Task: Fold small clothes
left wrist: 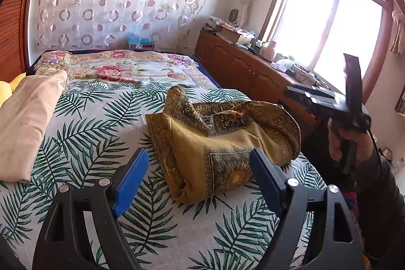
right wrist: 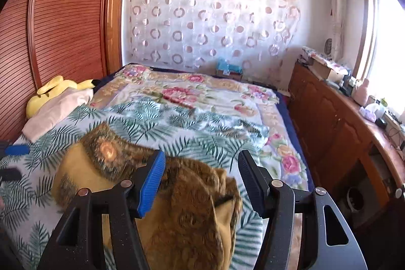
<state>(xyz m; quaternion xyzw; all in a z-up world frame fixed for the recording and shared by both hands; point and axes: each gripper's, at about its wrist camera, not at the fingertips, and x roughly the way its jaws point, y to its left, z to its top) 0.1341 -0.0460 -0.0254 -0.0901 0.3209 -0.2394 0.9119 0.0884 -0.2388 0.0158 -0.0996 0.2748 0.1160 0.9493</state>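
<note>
A mustard-yellow cloth [left wrist: 222, 141] with a dark paisley border lies loosely bunched on the palm-leaf bedspread [left wrist: 88, 133]. My left gripper [left wrist: 200, 158] stands open just in front of the cloth's near edge, with nothing pressed between its blue pads [left wrist: 131, 181]. To the right, a hand holds my right gripper [left wrist: 349, 103] up in the air past the cloth. In the right wrist view the same cloth [right wrist: 192, 206] is blurred and lies below the open right gripper [right wrist: 201, 158]; its pads do not press on it. The left gripper's blue pad [right wrist: 16, 150] shows at the left edge.
A folded cream cloth [left wrist: 27, 123] lies on the bed's left side, beside a yellow plush toy [right wrist: 50, 92]. A floral blanket [right wrist: 189, 95] covers the far half of the bed. A cluttered wooden sideboard [left wrist: 240, 67] runs along the right under the window.
</note>
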